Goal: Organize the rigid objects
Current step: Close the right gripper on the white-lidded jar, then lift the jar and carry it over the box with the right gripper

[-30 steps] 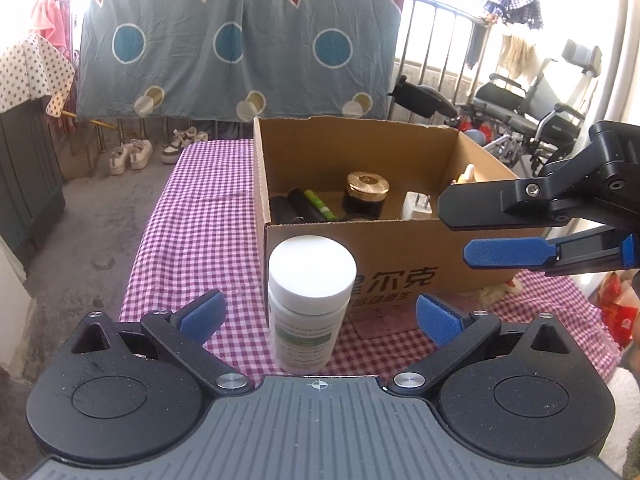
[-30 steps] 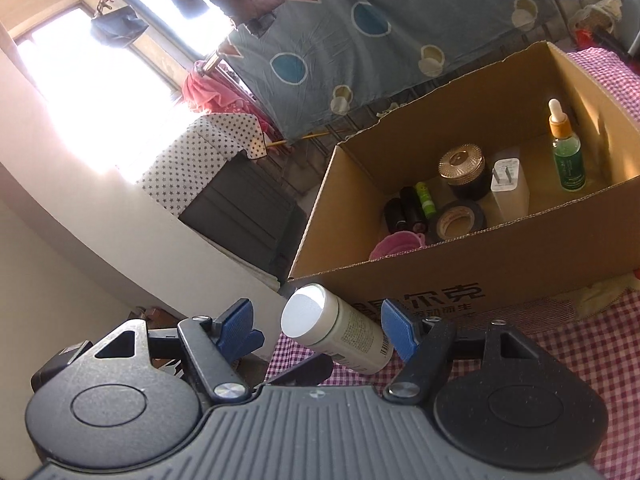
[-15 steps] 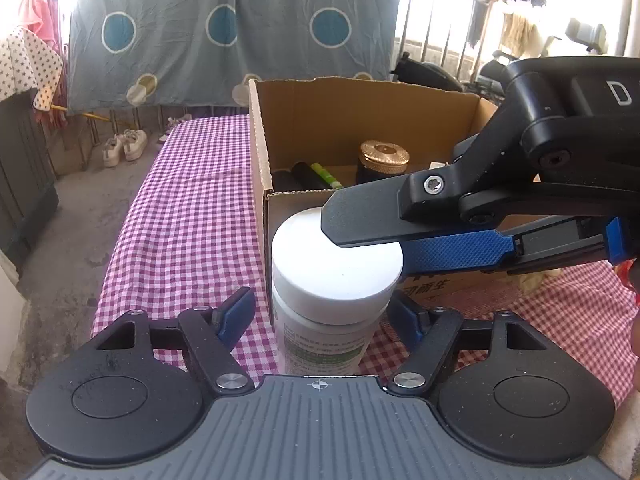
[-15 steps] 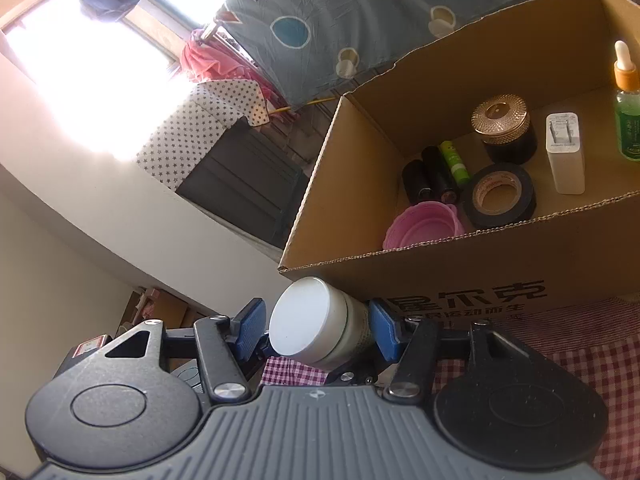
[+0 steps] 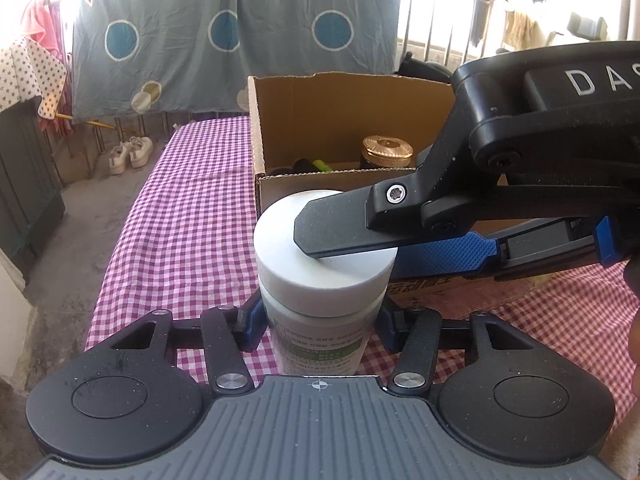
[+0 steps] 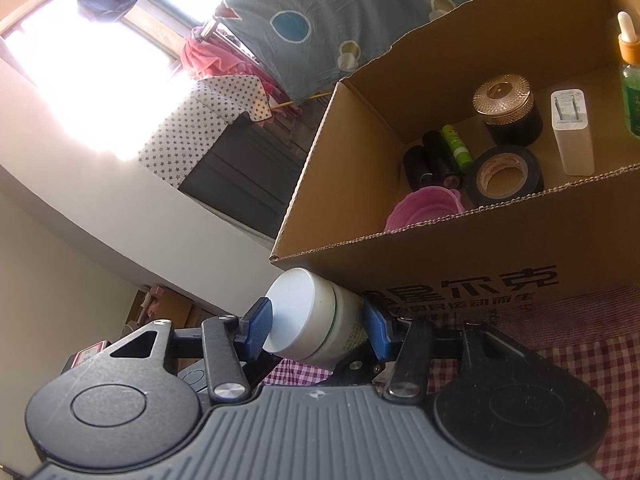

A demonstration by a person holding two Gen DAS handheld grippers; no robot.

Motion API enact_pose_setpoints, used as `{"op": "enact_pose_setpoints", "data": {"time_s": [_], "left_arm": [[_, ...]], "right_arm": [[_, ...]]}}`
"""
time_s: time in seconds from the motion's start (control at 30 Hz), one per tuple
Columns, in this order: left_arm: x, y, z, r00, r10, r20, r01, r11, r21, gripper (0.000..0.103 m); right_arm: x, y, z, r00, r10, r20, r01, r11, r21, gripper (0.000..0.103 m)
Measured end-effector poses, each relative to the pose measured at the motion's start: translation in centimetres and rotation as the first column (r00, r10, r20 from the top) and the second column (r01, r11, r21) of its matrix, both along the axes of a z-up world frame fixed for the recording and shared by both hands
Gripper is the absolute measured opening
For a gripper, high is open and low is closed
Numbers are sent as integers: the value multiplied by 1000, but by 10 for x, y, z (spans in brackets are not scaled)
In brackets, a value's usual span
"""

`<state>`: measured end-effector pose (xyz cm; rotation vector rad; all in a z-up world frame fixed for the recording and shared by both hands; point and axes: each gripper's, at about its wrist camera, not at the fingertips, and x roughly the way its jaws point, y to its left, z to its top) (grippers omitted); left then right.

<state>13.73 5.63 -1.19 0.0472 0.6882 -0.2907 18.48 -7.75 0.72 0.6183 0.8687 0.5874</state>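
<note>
A white pill bottle (image 5: pixel 320 276) with a white cap and green label stands upright on the checked tablecloth (image 5: pixel 180 240), just in front of the cardboard box (image 5: pixel 340 120). My left gripper (image 5: pixel 318 316) is shut on the bottle's body. My right gripper (image 6: pixel 318 322) comes in from the right and is shut on the same bottle (image 6: pixel 308 320), one finger (image 5: pixel 340 228) across the cap and one blue pad (image 5: pixel 440 252) against its far side.
The box (image 6: pixel 460 256) holds a gold-lidded black jar (image 6: pixel 506 110), black tape roll (image 6: pixel 504 174), pink cup (image 6: pixel 424 208), white charger (image 6: pixel 572 132), green dropper bottle (image 6: pixel 630 80), black tubes and a green stick. A patterned sheet (image 5: pixel 224 32) hangs behind.
Both grippers have closed in on the bottle: the left moved forward and shut on its body, and the right swung in from the right and clamped across the cap.
</note>
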Motion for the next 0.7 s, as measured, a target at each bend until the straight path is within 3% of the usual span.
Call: {"op": "enact_pose_setpoints", "data": {"time_s": [0.47, 0.7], "left_arm": [[-34, -1, 27, 999, 16, 46, -17, 1000, 12, 52], [-57, -4, 60, 993, 45, 112, -48, 998, 26, 52]], "right_arm": [[-29, -2, 25, 998, 12, 62, -13, 1000, 19, 53], [-49, -4, 58, 989, 36, 146, -43, 998, 41, 53]]}}
